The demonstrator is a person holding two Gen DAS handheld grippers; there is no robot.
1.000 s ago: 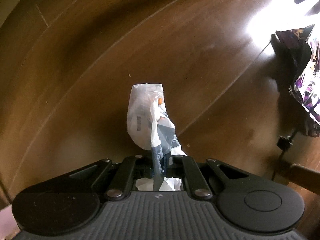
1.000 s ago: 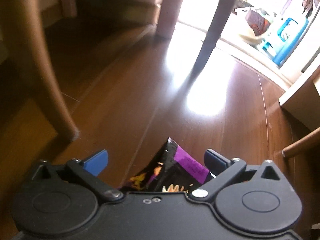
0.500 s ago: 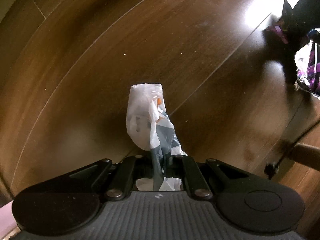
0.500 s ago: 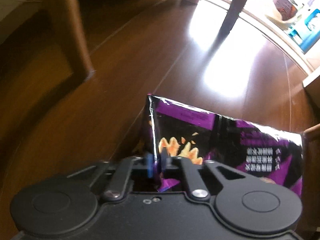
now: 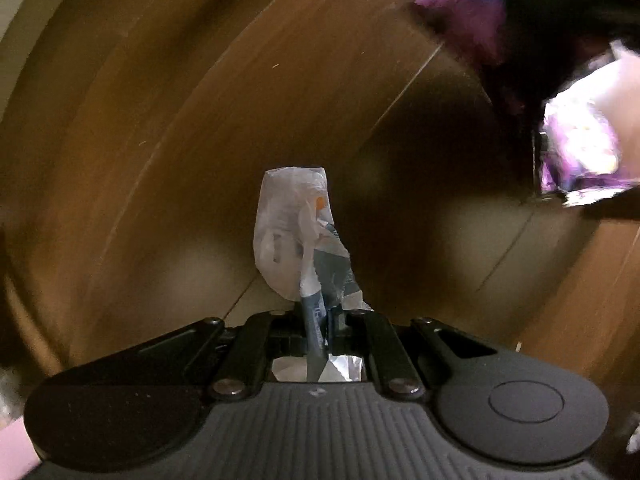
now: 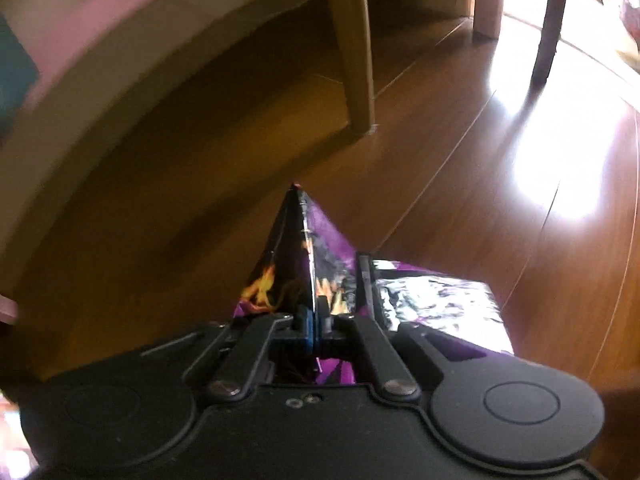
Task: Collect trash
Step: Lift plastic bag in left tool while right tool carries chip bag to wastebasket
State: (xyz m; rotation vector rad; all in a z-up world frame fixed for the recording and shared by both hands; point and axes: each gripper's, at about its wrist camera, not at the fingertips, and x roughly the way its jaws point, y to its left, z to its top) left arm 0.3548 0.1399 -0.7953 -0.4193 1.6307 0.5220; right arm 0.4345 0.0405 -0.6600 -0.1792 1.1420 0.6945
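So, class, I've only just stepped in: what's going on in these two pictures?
A person is picking up litter with a hand-held tool in each hand. The left tool is shut on a crumpled clear plastic wrapper, held above the wooden floor. The right tool is shut on a purple snack bag, also lifted off the floor, near a chair leg. No bin is in view.
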